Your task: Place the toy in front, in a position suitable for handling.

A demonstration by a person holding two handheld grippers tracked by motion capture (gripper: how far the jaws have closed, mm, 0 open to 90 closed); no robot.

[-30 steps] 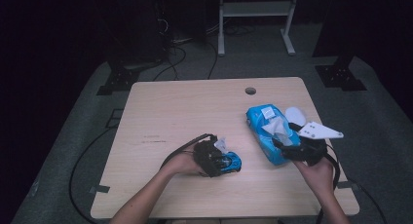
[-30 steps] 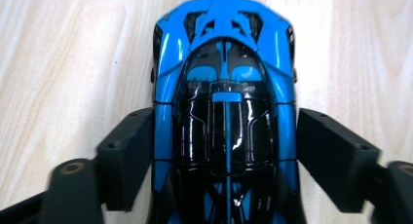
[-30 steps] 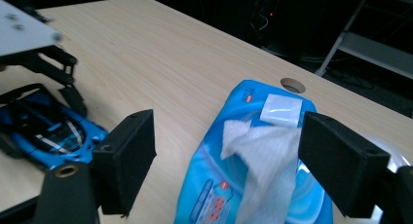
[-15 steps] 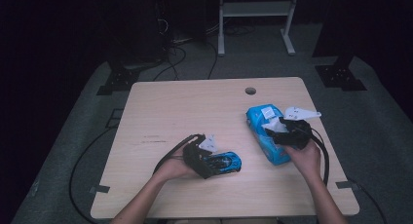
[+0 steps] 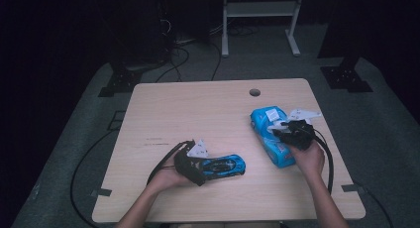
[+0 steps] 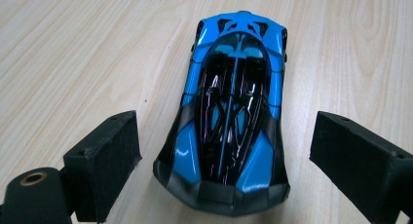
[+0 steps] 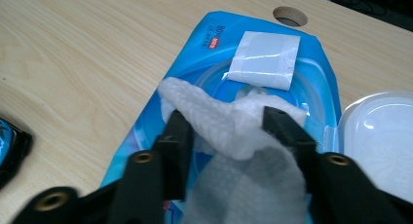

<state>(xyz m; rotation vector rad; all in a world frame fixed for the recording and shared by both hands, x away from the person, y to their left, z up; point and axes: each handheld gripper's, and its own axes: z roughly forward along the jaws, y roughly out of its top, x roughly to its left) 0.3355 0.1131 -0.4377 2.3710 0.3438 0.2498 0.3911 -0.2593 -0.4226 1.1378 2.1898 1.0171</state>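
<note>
Presently the left gripper [image 6: 219, 151] is standing wide, its jaws having just been opening, clear of the blue toy car [image 6: 233, 112] lying between them on the table [image 5: 198, 109]. The right gripper [image 7: 229, 131], jaws just closing, is pinching a white wipe [image 7: 229, 121] at the wipes pack [image 7: 272, 63].

A toy car [image 6: 233, 117] is finished in bright blue, with a glossy black roof crossed by thin blue lines and a dark grey band at its near end. A pack of wipes [image 7: 253, 87] is printed in bright blue with small red and white lettering, sealed with a white sticker [image 7: 265, 58] and fitted with a clear, whitish lid [image 7: 380, 131], while the wipe [image 7: 234, 136] drawn from it is white with a fine dimpled pattern. The table [image 5: 198, 109] is covered in pale wood grain, and both grippers' jaws are black.
</note>
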